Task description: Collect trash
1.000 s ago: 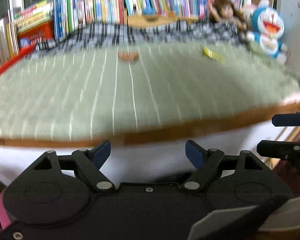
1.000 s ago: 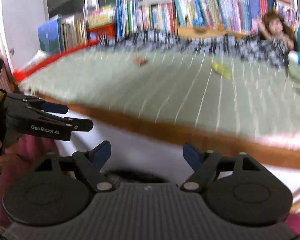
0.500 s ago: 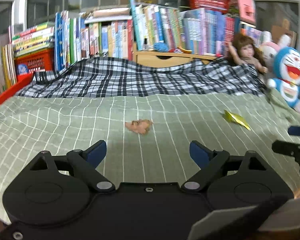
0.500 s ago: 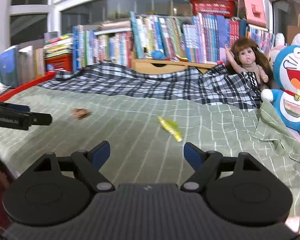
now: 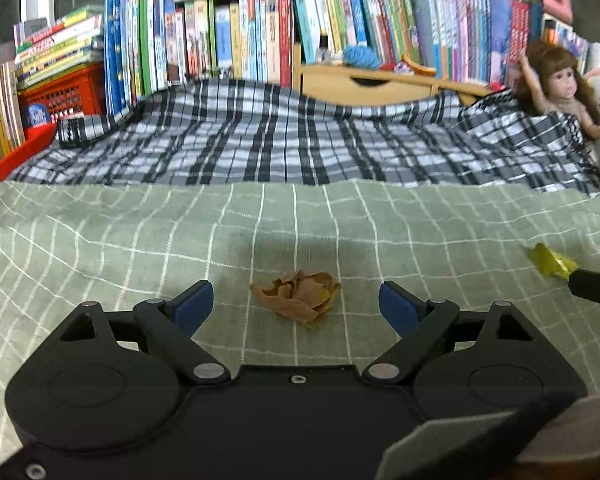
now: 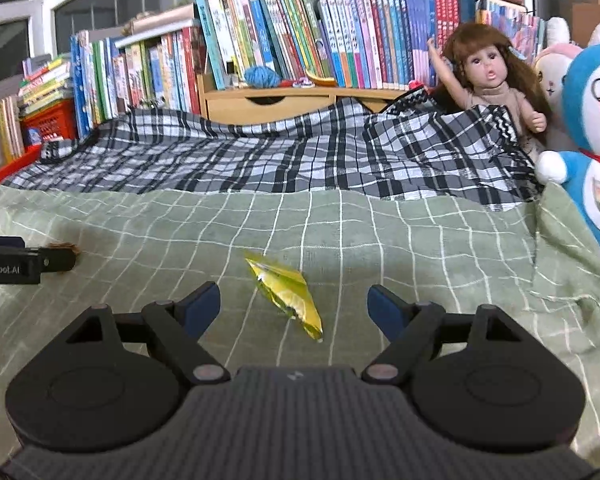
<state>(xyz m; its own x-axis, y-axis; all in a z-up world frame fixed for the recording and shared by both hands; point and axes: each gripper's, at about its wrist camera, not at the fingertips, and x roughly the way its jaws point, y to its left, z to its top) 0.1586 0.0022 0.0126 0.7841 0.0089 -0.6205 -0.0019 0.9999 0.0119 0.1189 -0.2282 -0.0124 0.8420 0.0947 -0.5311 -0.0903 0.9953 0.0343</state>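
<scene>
A crumpled brown paper scrap (image 5: pixel 298 296) lies on the green checked bedsheet (image 5: pixel 100 240), right between the spread blue pads of my left gripper (image 5: pixel 296 302), which is open and not touching it. A yellow wrapper (image 6: pixel 288 292) lies on the same sheet between the pads of my right gripper (image 6: pixel 294 304), also open and clear of it. In the left wrist view the yellow wrapper (image 5: pixel 550 266) shows at the far right. In the right wrist view the brown scrap (image 6: pixel 62 246) peeks out behind the left gripper's finger (image 6: pixel 28 264).
A black-and-white plaid blanket (image 5: pixel 260 144) is bunched across the far half of the bed. Behind it stand rows of books (image 5: pixel 240 32), a wooden drawer box (image 6: pixel 268 102) and a red crate (image 5: pixel 60 92). A doll (image 6: pixel 492 84) and a blue plush toy (image 6: pixel 596 140) sit at the right.
Both grippers have moved forward from beyond the bed's edge over the sheet. The brown scrap now sits between the left pads, the yellow wrapper between the right pads.
</scene>
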